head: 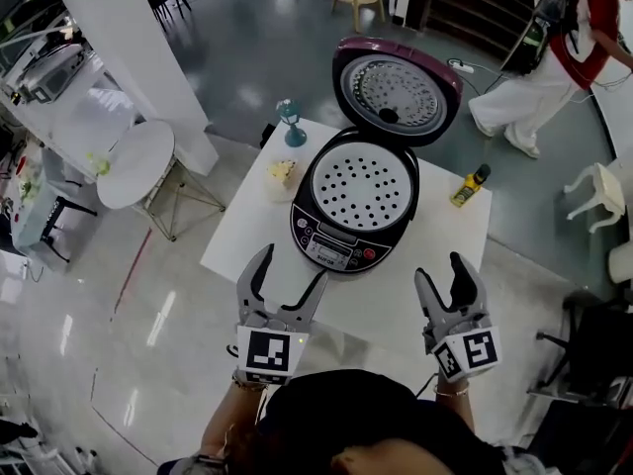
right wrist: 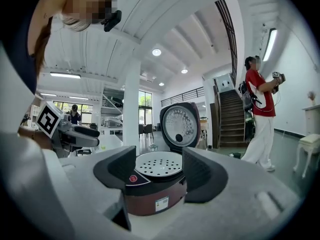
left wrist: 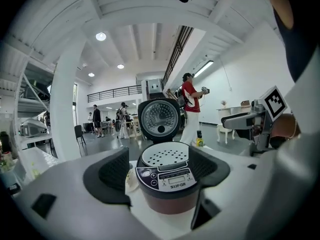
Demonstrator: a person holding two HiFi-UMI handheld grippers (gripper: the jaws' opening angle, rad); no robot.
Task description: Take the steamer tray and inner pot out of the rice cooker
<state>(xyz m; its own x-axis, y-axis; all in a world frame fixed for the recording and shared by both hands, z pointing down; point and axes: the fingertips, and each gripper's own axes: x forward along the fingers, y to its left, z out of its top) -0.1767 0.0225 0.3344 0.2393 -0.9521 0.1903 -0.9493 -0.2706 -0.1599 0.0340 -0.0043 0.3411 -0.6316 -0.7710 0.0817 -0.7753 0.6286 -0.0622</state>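
Note:
A dark red rice cooker stands on the white table with its lid swung up at the back. A white perforated steamer tray fills its mouth and hides the inner pot. My left gripper hovers near the table's front edge, left of the cooker's control panel, jaws open and empty. On the right, my right gripper is also open and empty, short of the cooker. In the left gripper view the cooker stands ahead between the pads; the right gripper view shows the tray ahead too.
A pale cup and a small teal stand sit left of the cooker, a yellow bottle to its right. A round white side table stands left. A person in red walks beyond the table.

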